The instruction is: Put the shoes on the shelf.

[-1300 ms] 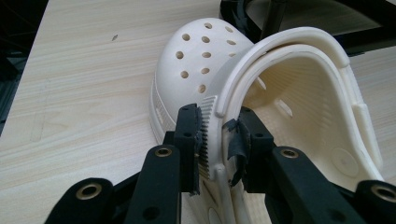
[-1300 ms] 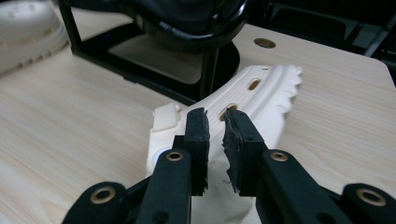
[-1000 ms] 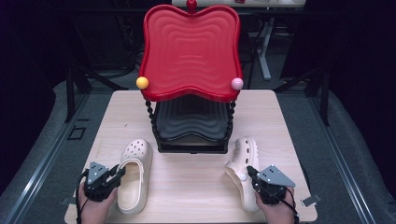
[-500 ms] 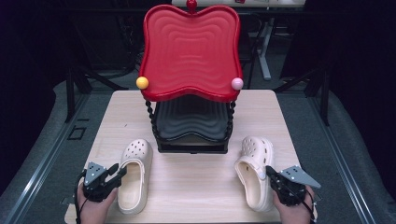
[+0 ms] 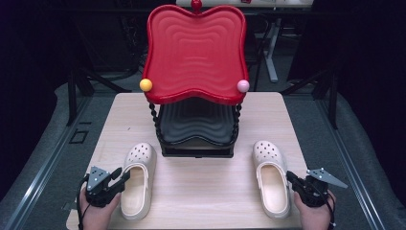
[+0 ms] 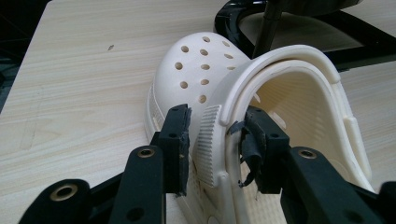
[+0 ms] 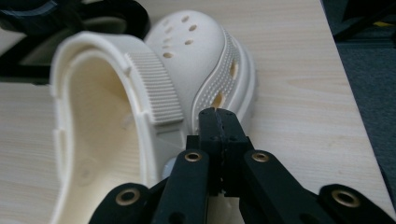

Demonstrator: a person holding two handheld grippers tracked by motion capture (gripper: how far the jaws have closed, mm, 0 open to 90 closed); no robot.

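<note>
Cream perforated foam clog, left [image 5: 138,178]: on pale wood table [image 5: 201,191], side wall betw. left gripper [image 6: 212,135] jaws, just opened, pads apart.
Cream perforated foam clog, right [image 5: 271,176]: beside right gripper [image 7: 218,122], jaws together, empty.

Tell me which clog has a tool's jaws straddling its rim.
The left clog: the left tool stands open astride its strap-side rim. The right clog has none.

Matt cream foam clogs [image 5: 137,179]; pale wood-grain table [image 5: 201,187]; glossy red plastic tray [image 5: 195,51]
</note>
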